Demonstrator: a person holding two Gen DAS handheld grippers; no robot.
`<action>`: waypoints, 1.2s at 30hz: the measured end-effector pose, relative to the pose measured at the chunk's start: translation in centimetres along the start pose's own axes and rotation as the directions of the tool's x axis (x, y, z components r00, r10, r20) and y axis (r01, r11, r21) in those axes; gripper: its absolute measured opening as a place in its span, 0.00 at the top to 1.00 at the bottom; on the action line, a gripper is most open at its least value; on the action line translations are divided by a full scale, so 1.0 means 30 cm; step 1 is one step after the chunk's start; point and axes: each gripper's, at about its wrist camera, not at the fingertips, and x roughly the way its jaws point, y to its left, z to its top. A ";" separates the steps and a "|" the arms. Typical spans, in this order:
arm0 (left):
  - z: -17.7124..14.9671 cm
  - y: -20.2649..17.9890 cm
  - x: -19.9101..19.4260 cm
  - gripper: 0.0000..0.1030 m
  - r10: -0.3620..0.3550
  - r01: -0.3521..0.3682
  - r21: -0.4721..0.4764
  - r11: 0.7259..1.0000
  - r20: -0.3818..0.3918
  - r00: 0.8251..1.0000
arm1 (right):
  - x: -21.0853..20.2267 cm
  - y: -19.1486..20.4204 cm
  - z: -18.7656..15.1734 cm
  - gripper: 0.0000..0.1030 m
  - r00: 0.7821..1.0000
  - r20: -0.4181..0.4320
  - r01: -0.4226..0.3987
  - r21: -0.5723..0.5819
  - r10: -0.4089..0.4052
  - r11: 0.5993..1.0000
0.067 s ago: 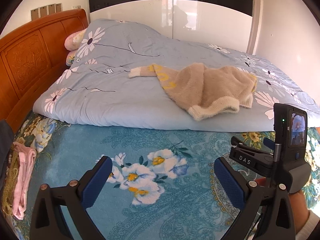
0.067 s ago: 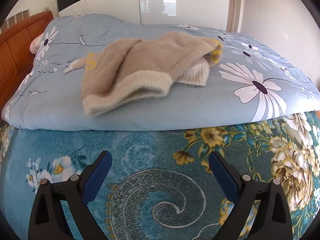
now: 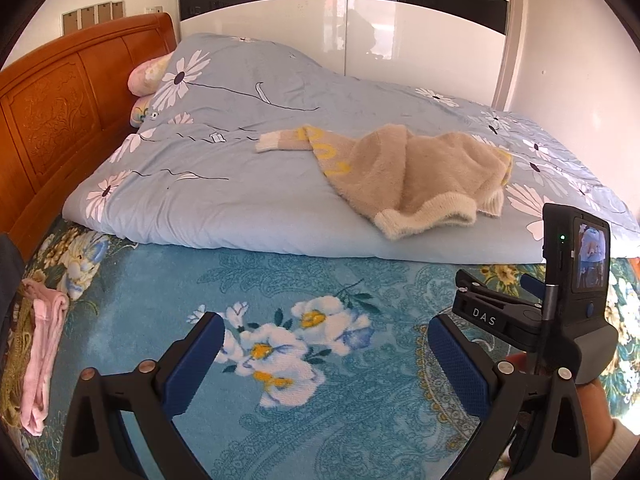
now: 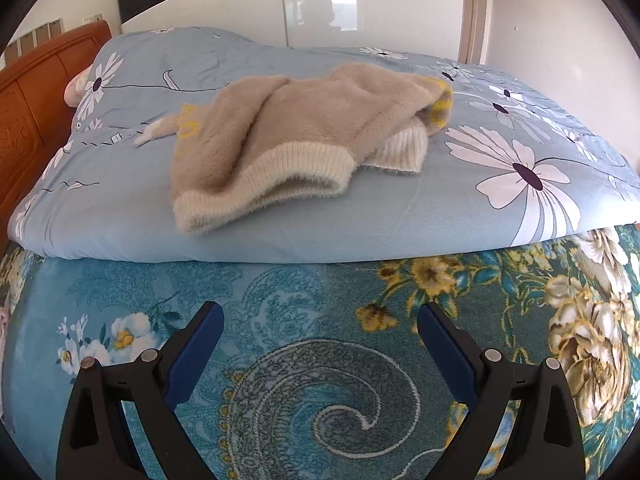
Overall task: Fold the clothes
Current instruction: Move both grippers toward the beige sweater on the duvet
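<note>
Both my left gripper (image 3: 324, 344) and right gripper (image 4: 320, 332) hover with blue ribbed pads spread wide and empty above the teal floral blanket (image 4: 320, 360), while the fuzzy beige sweater (image 4: 288, 140), cream ribbed hem rumpled, lies crumpled ahead on the smooth pale-blue daisy-print duvet (image 4: 400, 216).

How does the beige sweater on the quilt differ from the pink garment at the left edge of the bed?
The beige sweater is fuzzy and crumpled, with one sleeve stretched out; the pink garment looks thinner and lies as a narrow strip. The sweater rests on the light blue quilt; the pink one on the teal floral bedspread. Neither is held.
</note>
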 end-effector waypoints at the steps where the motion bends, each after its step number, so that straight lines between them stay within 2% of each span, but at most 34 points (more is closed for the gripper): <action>1: -0.008 -0.003 -0.006 0.00 0.006 -0.006 -0.001 1.000 0.026 1.000 | 0.001 0.013 0.000 0.05 1.000 0.007 0.009 -0.007 -0.009 1.000; 5: -0.039 -0.015 -0.029 0.00 0.029 -0.028 -0.008 1.000 0.127 0.991 | 0.004 0.065 0.002 0.05 0.998 0.035 0.044 -0.036 -0.043 0.998; 7: -0.060 -0.025 -0.033 0.00 0.045 -0.045 -0.006 0.999 0.154 0.987 | 0.006 0.091 0.003 0.05 0.997 0.049 0.062 -0.049 -0.060 0.997; 8: -0.057 -0.024 -0.029 0.00 0.052 -0.051 -0.006 0.999 0.148 0.988 | 0.007 0.105 0.003 0.05 0.996 0.057 0.071 -0.056 -0.068 0.996; 10: -0.006 0.001 -0.010 0.00 0.057 -0.056 -0.008 0.998 0.102 0.993 | -0.009 0.089 -0.002 0.05 0.997 0.073 0.039 -0.062 -0.034 0.997; 15: -0.001 0.012 0.014 0.00 0.065 -0.064 -0.014 0.998 0.068 0.996 | -0.025 0.084 0.026 0.05 0.998 0.068 0.009 -0.064 -0.004 0.998; 24: -0.014 0.033 0.022 0.00 0.094 -0.094 -0.008 0.996 0.042 0.995 | -0.024 0.094 0.033 0.05 0.997 0.069 -0.017 -0.078 0.023 0.997; 36: 0.008 0.044 0.027 0.00 0.078 -0.077 -0.035 0.996 0.024 0.997 | -0.022 0.102 0.029 0.05 0.998 0.046 -0.040 -0.078 0.044 0.996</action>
